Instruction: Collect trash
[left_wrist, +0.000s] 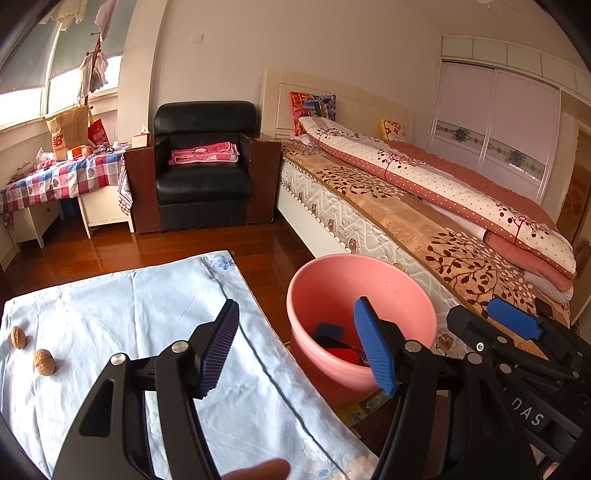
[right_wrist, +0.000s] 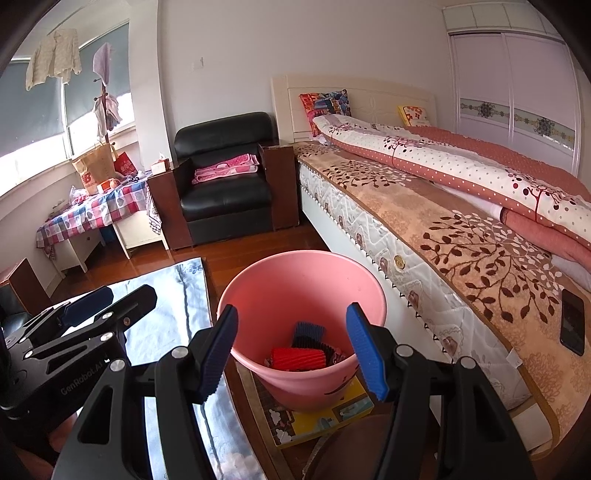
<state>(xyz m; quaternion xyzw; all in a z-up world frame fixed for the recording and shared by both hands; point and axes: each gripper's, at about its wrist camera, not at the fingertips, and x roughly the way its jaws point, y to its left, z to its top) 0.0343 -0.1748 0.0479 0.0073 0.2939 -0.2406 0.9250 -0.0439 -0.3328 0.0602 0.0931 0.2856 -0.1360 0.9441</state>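
Both my hand-held grippers, left (left_wrist: 297, 349) and right (right_wrist: 291, 354), gape wide, empty. Only my left view shows two walnuts (left_wrist: 44, 362) on the counter (left_wrist: 147, 302), left of the pink bucket (left_wrist: 402, 295); only my right shows a phone (right_wrist: 572, 322) on the bed (right_wrist: 461, 236).

Both claws spread wide w/ nothing between pads. Right claw (right_wrist: 291, 354) sits over the mouth of the pink bucket (left_wrist: 314, 273); way down into it is clear, rim all round. Left claw (left_wrist: 295, 347) straddles the table (left_wrist: 110, 295) edge & bucket. Bed (right_wrist: 424, 236) is just right of the bucket, blocking that side. Table cloth mostly bare; two walnuts (left_wrist: 44, 362) at far left.
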